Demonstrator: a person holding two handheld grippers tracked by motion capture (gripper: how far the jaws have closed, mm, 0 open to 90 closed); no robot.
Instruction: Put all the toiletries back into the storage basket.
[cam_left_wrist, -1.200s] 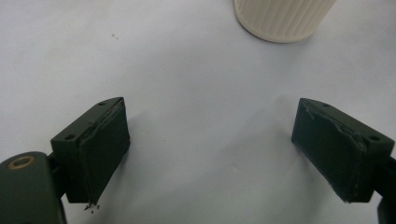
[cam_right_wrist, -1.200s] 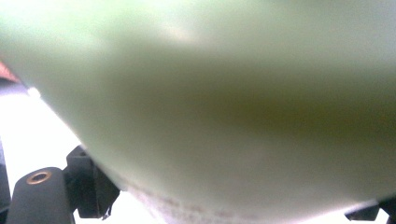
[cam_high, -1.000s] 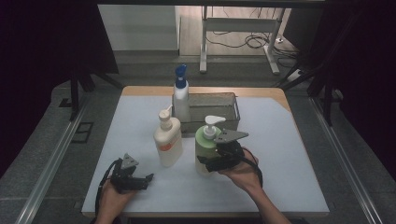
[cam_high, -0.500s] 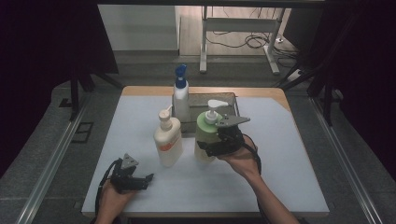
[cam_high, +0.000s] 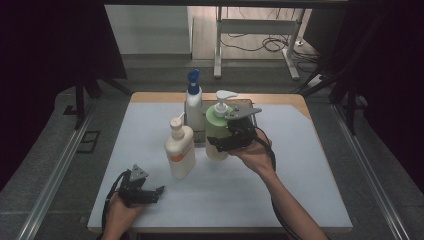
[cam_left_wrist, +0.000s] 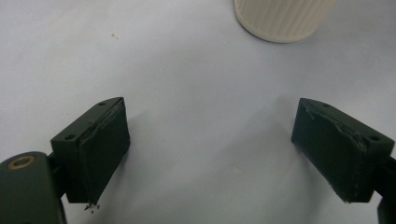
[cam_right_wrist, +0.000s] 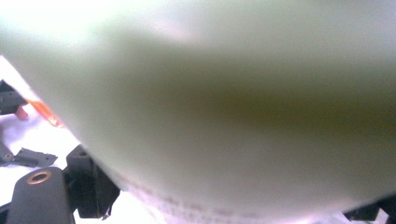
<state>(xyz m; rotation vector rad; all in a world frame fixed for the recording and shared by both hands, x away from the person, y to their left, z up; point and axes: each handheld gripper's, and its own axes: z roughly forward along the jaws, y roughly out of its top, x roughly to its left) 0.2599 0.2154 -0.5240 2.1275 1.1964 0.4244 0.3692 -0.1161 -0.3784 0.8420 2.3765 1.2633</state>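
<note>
The left hand-held gripper (cam_high: 150, 192) is resting near the front-left edge of the tabletop (cam_high: 300, 185), its jaws spread wide with nothing between them; in the left gripper view, the ribbed base of the cream pump bottle (cam_left_wrist: 282, 21) is standing just ahead of it. That cream bottle (cam_high: 180, 150), with an orange label, is standing upright left of centre. Behind it, a white bottle with a blue pump (cam_high: 193, 102) is sitting at the left end of a wire basket (cam_high: 252, 112).

The right hand-held gripper (cam_high: 222, 145) is clamping the green pump bottle (cam_high: 217, 125) by its lower body, holding it upright at the front of the basket; whether its base is touching the tabletop or is raised, I cannot tell. In the right gripper view, the pale green wall (cam_right_wrist: 233, 102) is pressing close between the jaws.

Judging from this, the bottle is heading into the basket. To do it well, the grip should be staying firm and level, the bottle being kept vertical so the pump head is not tipping it, its base clearing the basket rim and the blue-pump bottle before being lowered.

The tabletop is carrying a plain white cover over a wooden edge. Dark curtains are hanging at both sides, and a metal frame with cables is standing on the floor beyond.
</note>
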